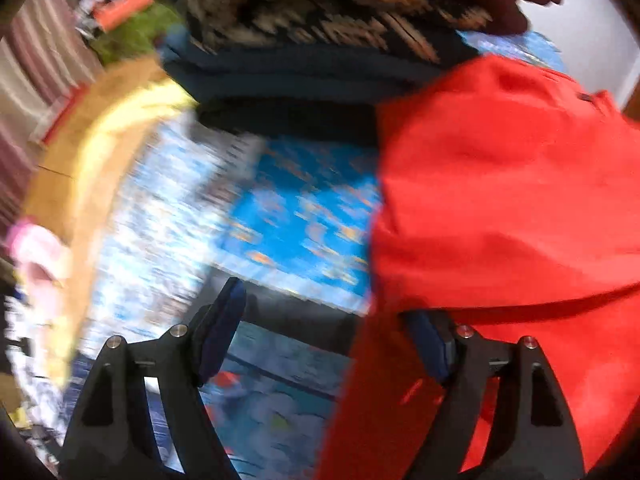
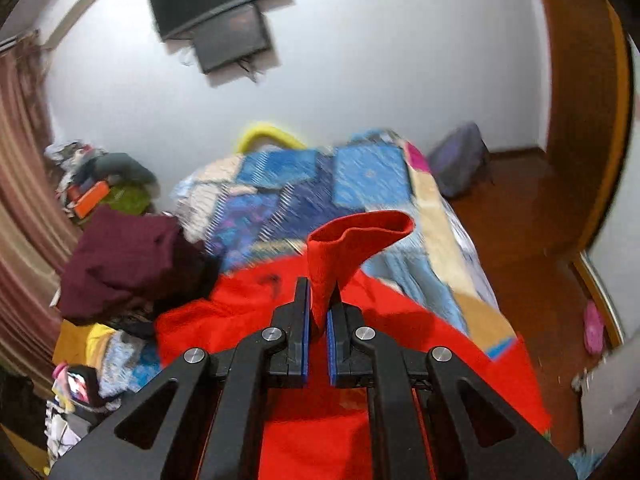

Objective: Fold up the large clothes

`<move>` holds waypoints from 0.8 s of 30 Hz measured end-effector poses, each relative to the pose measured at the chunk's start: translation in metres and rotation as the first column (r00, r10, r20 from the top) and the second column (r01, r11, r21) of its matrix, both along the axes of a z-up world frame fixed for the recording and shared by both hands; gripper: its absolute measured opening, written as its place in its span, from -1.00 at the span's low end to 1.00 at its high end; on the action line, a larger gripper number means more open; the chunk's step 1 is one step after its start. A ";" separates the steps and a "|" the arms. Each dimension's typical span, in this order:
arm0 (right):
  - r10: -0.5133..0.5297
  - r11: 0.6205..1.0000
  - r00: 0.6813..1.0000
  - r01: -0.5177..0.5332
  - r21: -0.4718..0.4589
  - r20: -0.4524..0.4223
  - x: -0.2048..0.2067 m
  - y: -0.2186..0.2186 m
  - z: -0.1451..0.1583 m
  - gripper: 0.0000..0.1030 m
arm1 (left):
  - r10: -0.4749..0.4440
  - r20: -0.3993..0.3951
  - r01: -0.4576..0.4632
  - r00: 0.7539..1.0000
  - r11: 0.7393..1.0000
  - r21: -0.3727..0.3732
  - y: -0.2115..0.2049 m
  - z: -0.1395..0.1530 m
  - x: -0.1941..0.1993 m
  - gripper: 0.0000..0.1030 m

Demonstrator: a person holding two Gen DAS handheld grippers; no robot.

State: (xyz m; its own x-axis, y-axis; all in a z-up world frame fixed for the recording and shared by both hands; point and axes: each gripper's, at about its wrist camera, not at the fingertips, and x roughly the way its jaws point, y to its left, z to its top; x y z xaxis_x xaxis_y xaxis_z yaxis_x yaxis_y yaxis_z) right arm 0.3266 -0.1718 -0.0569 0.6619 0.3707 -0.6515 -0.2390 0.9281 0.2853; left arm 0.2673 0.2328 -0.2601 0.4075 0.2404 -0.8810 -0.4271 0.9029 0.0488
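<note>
A large red garment (image 2: 312, 432) lies on a bed covered with a blue patterned bedspread (image 2: 280, 200). My right gripper (image 2: 319, 300) is shut on a raised fold of the red garment (image 2: 352, 240), which stands up above the fingertips. In the left wrist view the red garment (image 1: 500, 200) fills the right side. My left gripper (image 1: 328, 320) is open, its left finger (image 1: 220, 332) over the bedspread (image 1: 304, 220) and its right finger (image 1: 432, 348) against the red cloth. This view is blurred by motion.
A pile of dark clothes (image 2: 128, 264) with a maroon piece on top sits at the left of the bed; it also shows in the left wrist view (image 1: 312, 48). A curtain (image 2: 20, 200) hangs at left. A wooden floor (image 2: 532, 220) and door (image 2: 580, 100) are at right.
</note>
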 end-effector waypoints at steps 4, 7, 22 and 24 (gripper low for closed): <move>-0.034 0.999 0.992 0.032 -0.013 -0.121 -0.003 -0.024 -0.044 -0.89 | 0.021 0.008 -0.020 1.000 0.999 -0.034 0.015 0.004 0.001 0.53; -0.050 0.999 0.978 0.048 -0.014 -0.204 -0.009 -0.044 -0.077 -0.88 | 0.012 -0.007 -0.012 1.000 1.000 -0.015 0.014 0.000 0.001 0.58; -0.077 0.995 0.931 0.051 -0.081 -0.356 -0.038 -0.075 -0.115 -0.40 | -0.110 -0.124 0.108 0.986 0.994 -0.020 -0.024 -0.019 -0.003 0.61; -0.088 0.993 0.932 0.054 -0.104 -0.352 -0.044 -0.080 -0.112 -0.06 | -0.134 -0.119 0.132 0.984 0.991 -0.022 -0.029 -0.010 -0.009 0.61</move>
State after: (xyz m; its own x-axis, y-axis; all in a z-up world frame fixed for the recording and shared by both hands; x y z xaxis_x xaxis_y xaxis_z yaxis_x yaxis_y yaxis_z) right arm 0.2828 -0.2521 -0.1692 0.4030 0.2596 -0.8776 -0.0698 0.9649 0.2533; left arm 0.2587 0.2040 -0.2705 0.3264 0.1783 -0.9283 -0.2947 0.9523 0.0793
